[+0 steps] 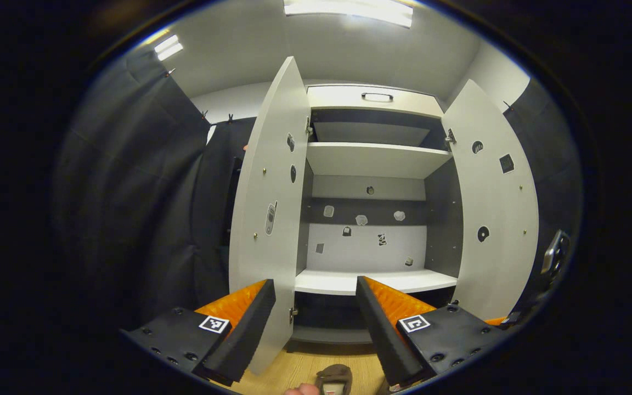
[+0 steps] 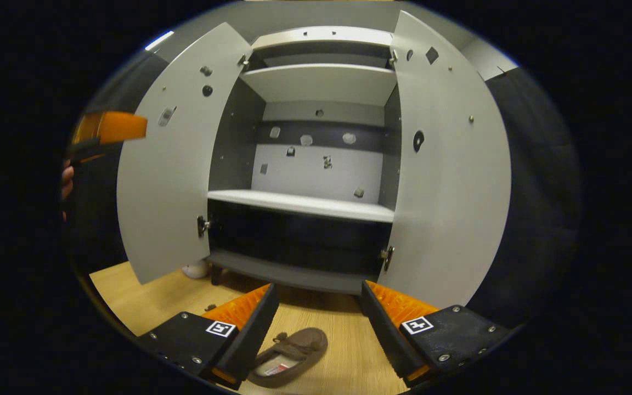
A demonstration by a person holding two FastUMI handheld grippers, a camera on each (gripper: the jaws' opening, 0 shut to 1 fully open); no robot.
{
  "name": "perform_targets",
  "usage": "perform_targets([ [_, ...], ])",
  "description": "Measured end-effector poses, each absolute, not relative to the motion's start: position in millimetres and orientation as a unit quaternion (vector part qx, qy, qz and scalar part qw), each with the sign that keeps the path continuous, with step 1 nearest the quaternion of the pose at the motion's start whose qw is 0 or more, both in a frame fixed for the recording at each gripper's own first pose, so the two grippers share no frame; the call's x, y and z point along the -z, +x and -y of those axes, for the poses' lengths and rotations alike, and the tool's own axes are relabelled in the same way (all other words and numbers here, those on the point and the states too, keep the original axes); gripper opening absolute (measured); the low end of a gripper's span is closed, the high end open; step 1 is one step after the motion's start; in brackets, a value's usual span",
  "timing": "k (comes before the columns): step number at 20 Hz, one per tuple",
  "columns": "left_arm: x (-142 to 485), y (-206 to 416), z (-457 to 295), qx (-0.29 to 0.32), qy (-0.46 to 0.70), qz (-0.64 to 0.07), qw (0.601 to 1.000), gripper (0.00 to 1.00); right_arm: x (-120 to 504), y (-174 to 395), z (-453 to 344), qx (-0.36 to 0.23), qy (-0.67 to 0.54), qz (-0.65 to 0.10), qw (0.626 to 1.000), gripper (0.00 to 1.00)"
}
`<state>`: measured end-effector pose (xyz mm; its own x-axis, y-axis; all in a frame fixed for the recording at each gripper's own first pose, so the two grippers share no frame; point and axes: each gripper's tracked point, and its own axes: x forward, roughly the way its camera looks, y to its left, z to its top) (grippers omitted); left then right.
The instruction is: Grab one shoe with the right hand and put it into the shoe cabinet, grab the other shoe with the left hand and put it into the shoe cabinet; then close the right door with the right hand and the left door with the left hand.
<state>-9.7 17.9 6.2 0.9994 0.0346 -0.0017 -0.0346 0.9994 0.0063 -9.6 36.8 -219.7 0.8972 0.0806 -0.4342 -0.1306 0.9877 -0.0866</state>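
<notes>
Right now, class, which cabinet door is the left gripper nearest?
The left door; the left gripper shows beside its outer edge, away from the right door.

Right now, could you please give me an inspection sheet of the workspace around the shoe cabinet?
Surface: wooden floor, bare apart from the items below.
Job's things: one brown shoe on the floor before the shoe cabinet; left door and right door open; shelves bare.
Clutter: small white object by the cabinet foot.
Grippers: right gripper open above the shoe; left gripper open, holding nothing.
Cables: nothing seen.
Surroundings: dark curtain, ceiling lights.
</notes>
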Motion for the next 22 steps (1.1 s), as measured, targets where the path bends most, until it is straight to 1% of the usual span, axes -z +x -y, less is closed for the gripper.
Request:
perform_targets([
  [3,-2.3,-12.0,-22.3,-0.022,0.002,-0.006,1.0,0.96,286.8,-29.1,-34.7,-0.058,-0.059,-0.289,0.954,0.95],
  [7,3.3,-15.1,-26.4,-0.027,0.001,-0.013,1.0,0.96,348.5,-43.9,-28.3,-0.059,-0.077,-0.36,0.928,0.94],
  [11,6.3,-19.0,-29.6,-0.03,0.002,-0.017,0.999,0.96,382.8,-38.6,-15.9,-0.042,-0.102,-0.399,0.91,0.95],
  [13,6.9,-20.2,-31.5,-0.033,0.001,-0.019,0.999,0.96,391.8,-29.5,-14.9,-0.03,-0.08,-0.411,0.908,0.94],
  [14,7.2,-21.6,-32.4,-0.034,0.001,-0.019,0.999,0.96,398.6,-23.4,-10.6,-0.016,-0.075,-0.41,0.909,0.94],
  [16,8.9,-23.9,-33.3,-0.036,0.001,-0.023,0.999,0.96,415.9,-15.5,-0.8,0.005,-0.069,-0.431,0.9,0.94],
  [18,9.6,-24.5,-35.3,-0.038,0.003,-0.024,0.999,0.96,427.6,-11.2,2.2,0.01,-0.056,-0.445,0.894,0.94],
  [20,9.7,-25.8,-36.4,-0.041,0.005,-0.024,0.999,0.96,429.9,-8.5,-6.4,-0.006,-0.038,-0.44,0.897,0.88],
  [21,11.3,-25.9,-37.2,-0.042,0.005,-0.024,0.999,0.96,432.9,-7.3,-9.2,-0.015,-0.039,-0.442,0.896,0.75],
  [22,12.5,-25.9,-36.9,-0.042,0.004,-0.025,0.999,0.96,434.0,-6.3,-12.4,-0.026,-0.04,-0.439,0.897,0.67],
])
